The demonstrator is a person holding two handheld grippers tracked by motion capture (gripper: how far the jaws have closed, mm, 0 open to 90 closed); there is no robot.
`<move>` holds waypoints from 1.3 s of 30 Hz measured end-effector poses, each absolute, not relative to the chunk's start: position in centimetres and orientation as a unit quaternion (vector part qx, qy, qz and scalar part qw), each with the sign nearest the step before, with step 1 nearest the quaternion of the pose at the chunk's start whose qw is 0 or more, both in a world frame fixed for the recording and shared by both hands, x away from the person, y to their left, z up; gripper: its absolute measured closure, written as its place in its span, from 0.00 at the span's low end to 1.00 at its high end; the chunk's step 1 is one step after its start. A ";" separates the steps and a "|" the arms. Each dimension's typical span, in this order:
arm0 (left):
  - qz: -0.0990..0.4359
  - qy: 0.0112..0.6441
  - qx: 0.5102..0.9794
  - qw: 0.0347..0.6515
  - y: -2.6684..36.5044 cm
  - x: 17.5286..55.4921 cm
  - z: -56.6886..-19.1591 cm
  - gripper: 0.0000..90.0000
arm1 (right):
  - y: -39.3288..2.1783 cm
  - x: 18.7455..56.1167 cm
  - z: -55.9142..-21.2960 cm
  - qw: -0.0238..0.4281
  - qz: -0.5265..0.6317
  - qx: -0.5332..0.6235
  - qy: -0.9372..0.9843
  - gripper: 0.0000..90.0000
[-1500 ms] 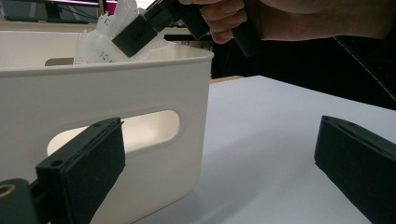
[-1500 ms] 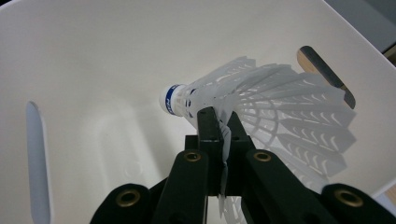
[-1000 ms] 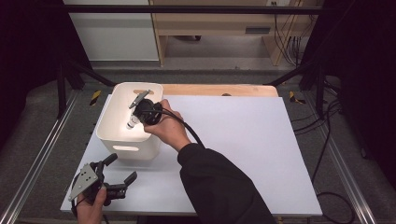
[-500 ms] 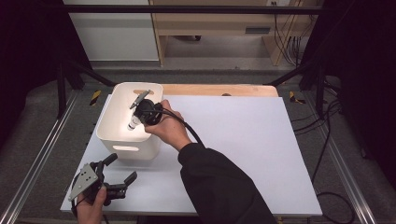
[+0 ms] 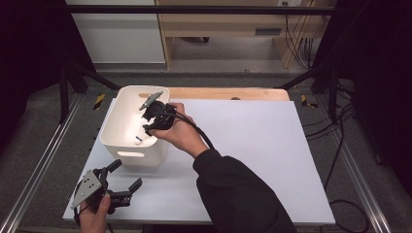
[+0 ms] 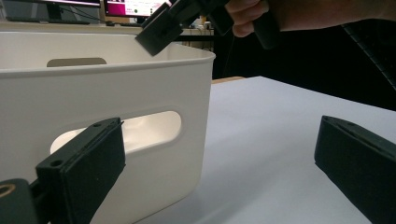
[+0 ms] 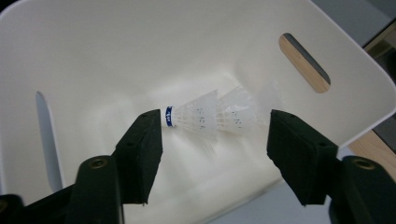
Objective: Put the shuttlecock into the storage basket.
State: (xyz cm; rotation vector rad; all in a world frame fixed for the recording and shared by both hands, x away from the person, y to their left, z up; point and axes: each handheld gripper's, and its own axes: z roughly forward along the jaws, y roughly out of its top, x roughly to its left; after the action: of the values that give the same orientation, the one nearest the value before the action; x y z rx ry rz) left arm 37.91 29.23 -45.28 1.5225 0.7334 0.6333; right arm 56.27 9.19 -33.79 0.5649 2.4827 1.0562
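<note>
Lying on the floor of the white bin point(image 7: 93, 51): one white shuttlecock point(image 7: 219, 114), blue band at the cork end, resting on its side.

Container: white plastic bin point(image 5: 133, 158) with slotted handles, standing at the near-left part of the white table point(image 5: 272, 145).

Right gripper point(image 5: 154, 119): held over the bin's open top, tilted down into it. Its jaws have just been opening and now stand apart, with the pads clear of the shuttlecock. In the right gripper view point(image 7: 215, 144) the shuttlecock appears beyond and between the two pads, lower in the bin, touching neither.

Axis: the shuttlecock's long axis runs roughly across the gap from one pad toward the other, cork end toward the left pad, feather skirt toward the right. A grip along this line would likely press cork against skirt; a turn of the wrist would suit a grasp across the body.

Left gripper point(image 5: 119, 187): parked low near the table's front-left corner, just in front of the bin's near wall, jaws wide apart and empty point(image 6: 215, 177).

Nearer hand: the right, directly above the bin; the left is outside the wall.
</note>
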 end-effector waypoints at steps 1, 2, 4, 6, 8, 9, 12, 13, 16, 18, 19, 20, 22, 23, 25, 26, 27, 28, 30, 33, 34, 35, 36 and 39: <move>0.276 0.317 0.665 0.617 29.3 37.9 -45.3 0.02 | 9.1 56.2 -33.7 0.193 0.379 0.202 0.882 0.36; 0.276 0.317 0.665 0.617 29.3 37.9 -45.3 0.02 | 8.9 56.1 -33.5 0.196 0.381 0.204 0.880 0.34; 0.276 0.317 0.665 0.617 29.2 37.9 -45.3 0.02 | 8.5 55.8 -33.2 0.195 0.387 0.207 0.877 0.32; 0.277 0.318 0.664 0.617 29.3 37.9 -45.3 0.02 | 8.2 55.6 -33.0 0.198 0.389 0.210 0.875 0.27; 0.277 0.319 0.663 0.619 29.3 37.9 -45.3 0.02 | 7.8 55.3 -32.7 0.202 0.397 0.214 0.869 0.22; 0.277 0.320 0.663 0.618 29.3 37.9 -45.3 0.02 | 7.7 55.2 -32.6 0.205 0.399 0.216 0.867 0.20; 0.278 0.318 0.664 0.617 29.3 37.9 -45.3 0.02 | 7.0 54.9 -32.4 0.207 0.408 0.223 0.861 0.16; 0.278 0.317 0.666 0.616 29.3 37.9 -45.3 0.02 | 6.8 54.8 -32.4 0.207 0.409 0.223 0.860 0.15; 0.278 0.317 0.666 0.615 29.3 37.9 -45.3 0.02 | 6.3 54.7 -32.3 0.208 0.412 0.226 0.858 0.13; 0.279 0.317 0.666 0.615 29.3 37.9 -45.3 0.02 | 6.1 54.6 -32.3 0.209 0.415 0.227 0.856 0.12; 0.279 0.318 0.665 0.616 29.3 37.9 -45.3 0.02 | 6.0 54.5 -32.2 0.209 0.415 0.229 0.855 0.12; 0.279 0.318 0.664 0.617 29.3 37.9 -45.3 0.02 | 5.9 54.5 -32.1 0.210 0.416 0.229 0.854 0.11; 0.279 0.318 0.665 0.616 29.3 37.9 -45.3 0.02 | 5.8 54.4 -32.0 0.211 0.418 0.230 0.853 0.11; 0.279 0.317 0.665 0.616 29.3 37.9 -45.3 0.02 | 5.8 54.4 -32.0 0.211 0.419 0.230 0.853 0.11; 0.279 0.317 0.665 0.616 29.3 37.9 -45.3 0.02 | 5.7 54.3 -31.9 0.212 0.421 0.230 0.851 0.11; 0.279 0.317 0.665 0.616 29.3 37.9 -45.3 0.02 | 5.7 54.3 -31.8 0.212 0.422 0.230 0.851 0.11; 0.279 0.317 0.665 0.616 29.3 37.9 -45.3 0.02 | 5.7 54.3 -31.8 0.212 0.423 0.230 0.851 0.11; 0.279 0.317 0.665 0.616 29.3 37.9 -45.3 0.02 | 5.7 54.2 -31.7 0.212 0.423 0.230 0.850 0.11; 0.280 0.317 0.665 0.616 29.3 37.9 -45.3 0.02 | 5.7 54.2 -31.7 0.213 0.424 0.229 0.850 0.11; 0.280 0.317 0.665 0.616 29.3 37.9 -45.3 0.02 | 5.6 54.2 -31.7 0.212 0.424 0.228 0.850 0.11; 0.280 0.317 0.665 0.616 29.3 37.9 -45.3 0.02 | 5.6 54.2 -31.7 0.213 0.424 0.228 0.850 0.11; 0.280 0.317 0.665 0.616 29.3 37.9 -45.3 0.02 | 5.6 54.2 -31.7 0.212 0.424 0.228 0.850 0.11; 0.280 0.317 0.665 0.616 29.3 37.9 -45.3 0.02 | 5.6 54.2 -31.7 0.214 0.426 0.227 0.849 0.11; 0.280 0.318 0.664 0.616 29.3 37.9 -45.3 0.02 | 5.5 54.1 -31.6 0.213 0.427 0.229 0.849 0.10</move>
State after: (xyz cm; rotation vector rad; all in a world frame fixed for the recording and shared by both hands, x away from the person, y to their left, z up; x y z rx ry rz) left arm 37.90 29.34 -45.28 1.5301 0.7313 0.6439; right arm 54.10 5.47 -31.59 0.6347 2.3556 1.1847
